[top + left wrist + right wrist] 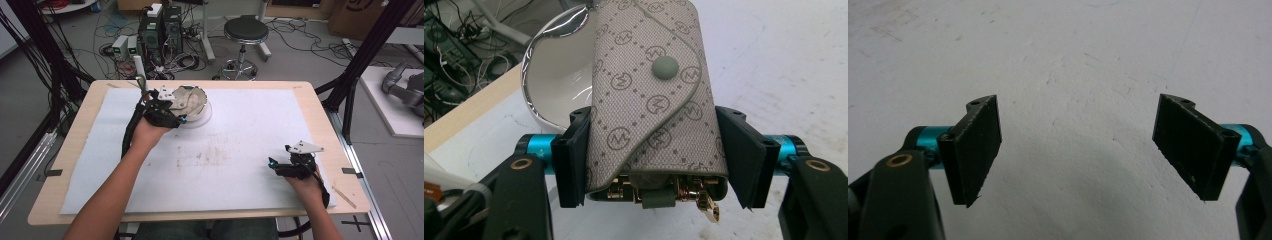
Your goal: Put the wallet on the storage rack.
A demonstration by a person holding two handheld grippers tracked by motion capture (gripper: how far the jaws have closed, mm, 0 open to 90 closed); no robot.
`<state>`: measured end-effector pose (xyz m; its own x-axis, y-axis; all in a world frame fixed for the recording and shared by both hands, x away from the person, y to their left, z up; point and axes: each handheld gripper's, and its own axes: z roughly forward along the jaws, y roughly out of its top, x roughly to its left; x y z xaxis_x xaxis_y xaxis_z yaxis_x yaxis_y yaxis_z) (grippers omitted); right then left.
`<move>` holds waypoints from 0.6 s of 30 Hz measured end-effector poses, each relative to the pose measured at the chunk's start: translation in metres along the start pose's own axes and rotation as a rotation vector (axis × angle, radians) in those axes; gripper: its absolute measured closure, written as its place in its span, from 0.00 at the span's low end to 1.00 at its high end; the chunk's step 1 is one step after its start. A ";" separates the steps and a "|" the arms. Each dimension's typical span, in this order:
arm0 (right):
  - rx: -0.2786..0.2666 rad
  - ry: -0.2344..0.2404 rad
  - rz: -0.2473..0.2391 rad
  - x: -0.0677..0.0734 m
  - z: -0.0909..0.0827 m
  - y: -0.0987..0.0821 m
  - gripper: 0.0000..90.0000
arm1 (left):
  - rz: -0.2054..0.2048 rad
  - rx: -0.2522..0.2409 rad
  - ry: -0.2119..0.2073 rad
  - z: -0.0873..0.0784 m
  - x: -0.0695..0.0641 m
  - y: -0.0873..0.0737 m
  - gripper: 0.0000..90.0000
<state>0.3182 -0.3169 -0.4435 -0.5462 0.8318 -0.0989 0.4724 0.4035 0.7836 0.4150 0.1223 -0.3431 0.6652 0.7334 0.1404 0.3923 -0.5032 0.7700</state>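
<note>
Right gripper idle near the surface's near right corner; left gripper holding a key pouch.
The right jaws stand wide, nothing between them. The left jaws clamp the grey monogram key pouch by its sides, above the white bowl near the far left corner of the surface.

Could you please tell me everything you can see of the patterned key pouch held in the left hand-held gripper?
The grey woven-look key pouch carries a repeating circled monogram with dotted diagonal lines. Its curved flap is closed by a round grey snap. Gold-coloured metal key hooks and a small grey tab show at its open near end. It lies lengthwise between the black jaws of the left hand-held gripper, which press on both its sides, and its far end reaches over the white silver-rimmed bowl.
</note>
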 end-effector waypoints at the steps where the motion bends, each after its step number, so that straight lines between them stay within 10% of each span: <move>1: 0.002 0.000 0.002 0.000 0.000 0.000 0.22 | -0.001 0.012 0.002 0.003 0.001 0.001 0.40; 18: 0.005 0.003 0.002 -0.002 0.001 -0.001 0.22 | -0.002 0.122 0.014 0.042 0.015 0.014 0.40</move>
<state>0.3195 -0.3189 -0.4445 -0.5476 0.8313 -0.0954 0.4770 0.4039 0.7806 0.4573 0.1072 -0.3565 0.6557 0.7402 0.1488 0.4686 -0.5535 0.6885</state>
